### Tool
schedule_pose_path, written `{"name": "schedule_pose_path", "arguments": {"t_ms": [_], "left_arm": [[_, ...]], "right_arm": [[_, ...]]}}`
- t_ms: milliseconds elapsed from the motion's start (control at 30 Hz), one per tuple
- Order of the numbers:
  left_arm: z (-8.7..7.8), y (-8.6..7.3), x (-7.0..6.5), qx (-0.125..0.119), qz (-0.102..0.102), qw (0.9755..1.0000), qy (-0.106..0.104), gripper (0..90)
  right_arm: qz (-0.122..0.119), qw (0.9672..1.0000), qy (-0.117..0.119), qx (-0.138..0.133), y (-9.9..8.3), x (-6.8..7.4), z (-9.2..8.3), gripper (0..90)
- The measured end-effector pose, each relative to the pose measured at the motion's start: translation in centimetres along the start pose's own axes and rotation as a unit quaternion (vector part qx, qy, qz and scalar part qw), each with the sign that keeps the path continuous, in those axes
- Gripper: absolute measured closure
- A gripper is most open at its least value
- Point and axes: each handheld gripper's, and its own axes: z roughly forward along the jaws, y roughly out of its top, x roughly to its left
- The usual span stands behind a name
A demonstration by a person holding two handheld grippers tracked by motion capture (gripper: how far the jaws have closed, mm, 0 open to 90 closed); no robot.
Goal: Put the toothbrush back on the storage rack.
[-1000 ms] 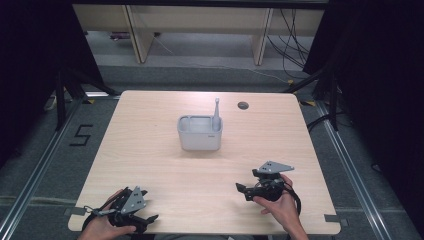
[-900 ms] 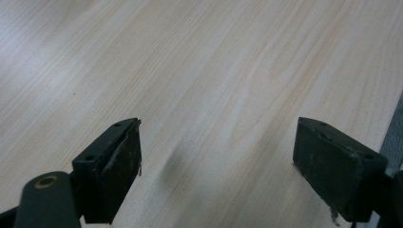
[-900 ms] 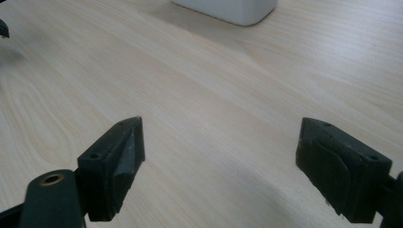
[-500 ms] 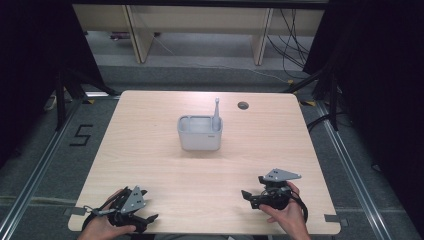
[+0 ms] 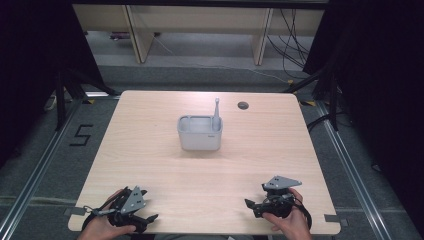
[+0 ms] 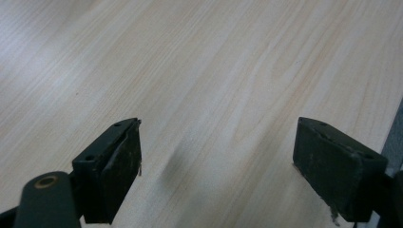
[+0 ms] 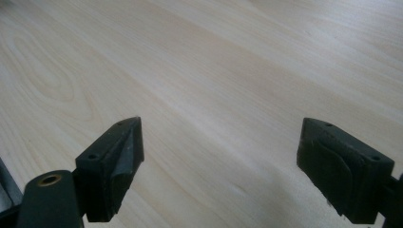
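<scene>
A grey rectangular bin (image 5: pixel 199 132) stands in the middle of the wooden table (image 5: pixel 150 145), with a grey upright handle-like stick (image 5: pixel 216 111) rising from its right end. My left gripper (image 5: pixel 150 218) rests at the table's front left corner, held by a hand, jaws wide apart over bare wood (image 6: pixel 214 142). My right gripper (image 5: pixel 248 204) sits near the front right edge, also held by a hand, its jaws spread wide with nothing between them (image 7: pixel 218 142). Both grippers are far from the bin.
A small dark round hole (image 5: pixel 243 105) sits in the tabletop at the back right. Pale shelving units (image 5: pixel 200 25) and cables (image 5: pixel 295 45) lie on the floor beyond the table. A "5" marking (image 5: pixel 81 135) is on the floor at left.
My right gripper has drawn back toward the front edge of the table. The left gripper has stayed about where it was.
</scene>
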Motion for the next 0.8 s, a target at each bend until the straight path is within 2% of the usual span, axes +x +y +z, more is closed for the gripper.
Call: {"name": "schedule_pose_path", "arguments": {"t_ms": [33,67,100,133,167,267,300,333,367,400,433,467,567,600,633,667,800], "left_arm": [[-0.01,0.01,-0.03,0.001,0.000,1.0000,0.003,16.2],[0.01,0.00,-0.06,-0.002,-0.003,1.0000,0.000,16.2],[0.01,0.00,-0.06,-0.002,-0.003,1.0000,0.000,16.2],[0.04,0.00,-0.07,0.000,-0.002,1.0000,0.003,16.2],[0.04,0.00,-0.06,0.000,-0.002,1.0000,0.003,16.2],[0.01,0.00,-0.03,0.001,-0.001,1.0000,0.002,16.2],[0.01,0.00,-0.03,0.001,-0.001,1.0000,0.002,16.2],[0.06,-0.02,-0.16,-0.007,-0.009,0.9999,-0.003,16.2],[0.08,-0.03,-0.18,-0.008,-0.010,0.9999,-0.004,16.2],[0.02,0.00,-0.02,0.001,0.000,1.0000,0.002,16.2],[0.02,0.00,-0.02,0.001,0.000,1.0000,0.002,16.2],[0.06,0.00,-0.08,-0.001,-0.002,1.0000,0.004,16.2],[0.04,-0.01,-0.05,0.000,-0.001,1.0000,0.003,16.2],[0.03,-0.01,-0.04,0.001,-0.002,1.0000,0.002,16.2],[0.05,-0.01,-0.06,0.000,-0.003,1.0000,0.003,16.2],[0.05,-0.01,-0.06,0.000,-0.001,1.0000,0.004,16.2],[0.03,-0.01,-0.04,0.001,0.000,1.0000,0.003,16.2]], "right_arm": [[-0.006,0.9999,0.009,0.005,-0.04,-0.10,0.02,16.7],[-0.016,0.9998,-0.006,0.000,-0.14,-0.11,0.00,16.7],[0.009,0.9999,-0.001,0.010,-0.25,0.31,-0.11,16.7],[-0.007,0.9999,-0.003,0.006,-0.28,0.07,-0.06,16.7],[-0.001,0.9999,-0.001,0.011,-0.36,0.23,-0.07,16.8],[-0.020,0.9998,-0.001,0.007,-0.48,0.07,-0.04,16.8],[-0.020,0.9998,-0.001,0.007,-0.48,0.07,-0.04,16.8],[-0.009,0.9999,-0.007,0.010,-0.55,0.24,-0.22,16.7],[-0.012,0.9999,-0.006,0.011,-0.58,0.21,-0.22,16.7],[-0.006,0.9999,-0.006,0.015,-0.59,0.27,-0.27,16.8],[-0.006,0.9999,-0.006,0.015,-0.59,0.27,-0.27,16.8],[-0.021,0.9997,-0.001,0.015,-0.65,0.08,-0.18,16.8],[-0.019,0.9997,-0.007,0.015,-0.70,0.08,-0.23,16.7],[-0.012,0.9998,-0.007,0.011,-0.76,0.16,-0.17,16.7],[0.005,0.9998,-0.006,0.020,-0.75,0.38,-0.30,16.7],[0.006,0.9996,-0.005,0.028,-0.75,0.42,-0.36,16.7],[-0.007,0.9997,-0.006,0.025,-0.82,0.29,-0.22,16.7]]}}
